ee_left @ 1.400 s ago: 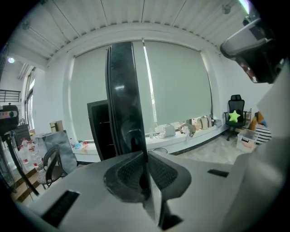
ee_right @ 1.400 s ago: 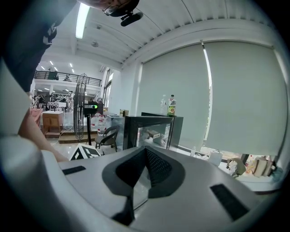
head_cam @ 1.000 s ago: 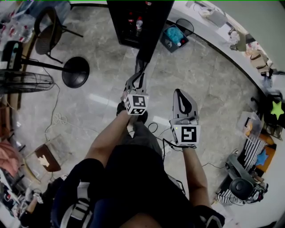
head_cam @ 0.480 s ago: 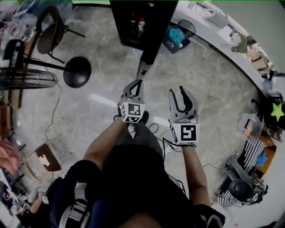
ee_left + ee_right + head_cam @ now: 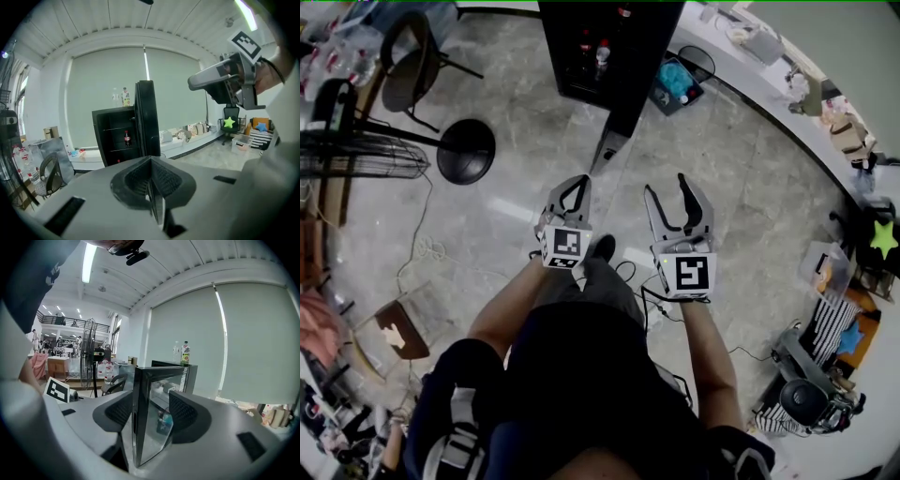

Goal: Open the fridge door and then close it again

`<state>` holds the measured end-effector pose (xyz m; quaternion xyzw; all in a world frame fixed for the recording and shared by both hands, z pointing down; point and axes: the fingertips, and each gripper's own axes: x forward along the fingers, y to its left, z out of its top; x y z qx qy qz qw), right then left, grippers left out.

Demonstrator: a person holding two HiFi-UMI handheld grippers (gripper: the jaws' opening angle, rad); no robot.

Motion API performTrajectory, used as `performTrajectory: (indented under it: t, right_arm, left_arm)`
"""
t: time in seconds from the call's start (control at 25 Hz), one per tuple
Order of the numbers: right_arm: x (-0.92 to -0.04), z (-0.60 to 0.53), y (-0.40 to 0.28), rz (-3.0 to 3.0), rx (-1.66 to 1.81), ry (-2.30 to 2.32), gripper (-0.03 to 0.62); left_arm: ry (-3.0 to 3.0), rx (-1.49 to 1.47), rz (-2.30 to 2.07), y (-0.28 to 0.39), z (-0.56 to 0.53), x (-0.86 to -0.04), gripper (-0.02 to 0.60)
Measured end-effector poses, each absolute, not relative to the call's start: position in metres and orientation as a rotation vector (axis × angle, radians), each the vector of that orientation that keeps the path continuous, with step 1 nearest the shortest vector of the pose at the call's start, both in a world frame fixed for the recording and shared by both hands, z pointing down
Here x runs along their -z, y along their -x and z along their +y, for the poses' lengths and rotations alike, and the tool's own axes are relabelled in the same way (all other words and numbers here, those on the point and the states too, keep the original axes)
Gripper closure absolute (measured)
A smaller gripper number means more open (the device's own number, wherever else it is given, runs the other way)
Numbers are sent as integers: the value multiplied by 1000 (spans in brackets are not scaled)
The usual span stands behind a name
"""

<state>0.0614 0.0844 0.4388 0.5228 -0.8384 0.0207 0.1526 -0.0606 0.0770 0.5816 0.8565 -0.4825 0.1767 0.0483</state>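
A: Fridge, where?

B: Black, upright, at the far end of the floor. Door stands open, swung out toward the person. It shows edge-on in the left gripper view. Inside is exposed, with one bottle on a shelf. Two more bottles stand on top.

A: Left gripper?

B: Left gripper is held out in front of the person. It points at the door's lower edge, short of it and not touching. Jaws pressed together, nothing between them.

A: Right one?

B: Right gripper is just beside the left, about level with it, also clear of the door. Jaws stand well apart and have just been opening. They hold nothing. In the right gripper view the glass door fills the gap between the pads but sits further off, so no contact.

A: Surroundings?

B: Standing fan and a chair off to the person's left. A long white surface curves along the right with clutter on it. A green star sits at the far right. A cable trails over the floor near the fan.
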Motion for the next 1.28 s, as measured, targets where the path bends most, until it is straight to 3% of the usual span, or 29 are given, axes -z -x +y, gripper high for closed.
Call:
performTrajectory:
  t: [0.84,1.28]
  right_arm:
    - [-440,35,-4,-2384,-18,-1534,267]
    - [-470,3,18,-2297,-85,-1656,260]
  left_arm:
    - [-2596,-465,-1602,162,95,-525,558]
    - [-2595,-435,-1651,195,101,-503,558]
